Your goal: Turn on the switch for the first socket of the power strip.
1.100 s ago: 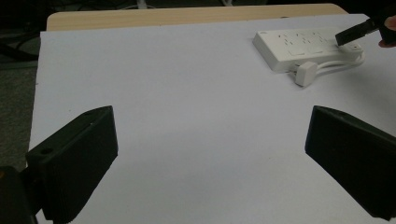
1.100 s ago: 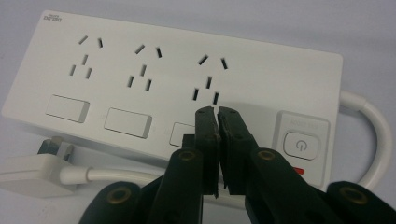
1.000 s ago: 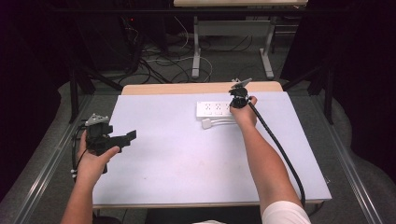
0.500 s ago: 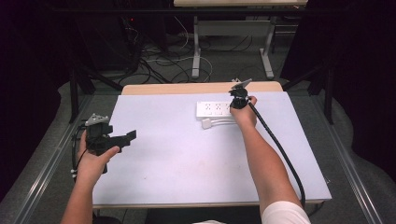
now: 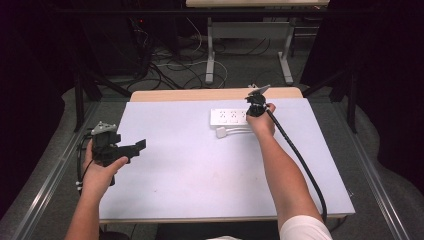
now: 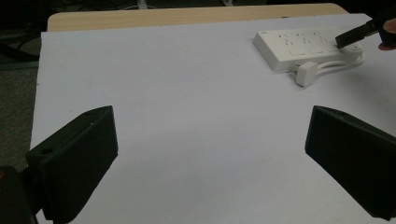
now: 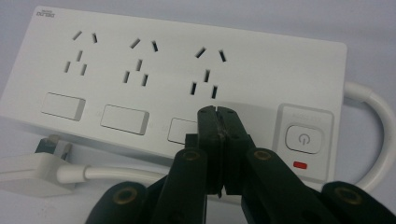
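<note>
Power strip [image 7: 177, 88] is lying flat on the white table top [image 5: 190, 165], at the far side, directly under the right gripper [image 7: 217, 114]. That gripper's jaws are pressed together with nothing between them, tips sitting over the strip's third small switch [image 7: 180, 130], just below the third socket [image 7: 208, 70]. Round power button [image 7: 303, 139] with a red light [image 7: 300, 164] is sitting just right of the tips. The strip's white cord [image 7: 373, 140] is looping round its end and running back under the jaws to the plug [image 7: 32, 172], which is lying loose on the table left of the tips. Left gripper [image 6: 210, 154] is hanging well apart, near the table's left edge, jaws spread wide, holding nothing.
</note>
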Motion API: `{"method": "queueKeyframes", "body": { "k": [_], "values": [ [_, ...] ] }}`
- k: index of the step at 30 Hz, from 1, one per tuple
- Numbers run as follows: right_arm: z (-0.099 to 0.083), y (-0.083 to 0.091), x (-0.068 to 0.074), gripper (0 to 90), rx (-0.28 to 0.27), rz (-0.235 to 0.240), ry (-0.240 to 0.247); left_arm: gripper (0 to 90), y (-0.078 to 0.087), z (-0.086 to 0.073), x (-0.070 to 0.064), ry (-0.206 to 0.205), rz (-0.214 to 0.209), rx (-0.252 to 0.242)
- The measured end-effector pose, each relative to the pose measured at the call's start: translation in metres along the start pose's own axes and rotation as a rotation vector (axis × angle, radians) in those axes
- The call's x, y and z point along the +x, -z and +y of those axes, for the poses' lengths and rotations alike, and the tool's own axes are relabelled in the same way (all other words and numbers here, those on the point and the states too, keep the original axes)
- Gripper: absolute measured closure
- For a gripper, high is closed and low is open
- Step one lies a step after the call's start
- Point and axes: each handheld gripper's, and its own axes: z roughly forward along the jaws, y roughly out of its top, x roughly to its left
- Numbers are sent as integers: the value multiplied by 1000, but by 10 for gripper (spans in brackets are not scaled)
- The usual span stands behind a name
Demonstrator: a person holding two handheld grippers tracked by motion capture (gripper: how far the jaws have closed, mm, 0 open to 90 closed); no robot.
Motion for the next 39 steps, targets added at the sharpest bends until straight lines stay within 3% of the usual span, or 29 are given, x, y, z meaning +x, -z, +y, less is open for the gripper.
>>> {"method": "queueKeyframes", "body": {
  "k": [3,7,10,18,19,21,31,39],
  "values": [
    [-1,-1,0,895,-16,18,-12,24,1,0,0,1,0,3],
    [-2,-1,-3,900,-11,6,0,24,1,0,0,0,1,3],
    [-4,-2,-7,900,-26,48,-46,24,1,0,0,-1,2,4],
    [-5,-2,-9,900,-15,40,-37,24,-2,0,-1,3,3,-5],
    [-5,-3,-10,900,-39,64,-43,24,-1,0,-1,-1,3,-1],
    [-4,-2,-9,900,-20,46,-48,24,-1,-1,0,2,1,2],
    [-4,-3,-8,900,-30,43,-51,24,1,-1,0,6,2,0],
    [-3,0,-10,837,-57,34,-59,24,-1,-2,1,7,1,7]
  ]
}}
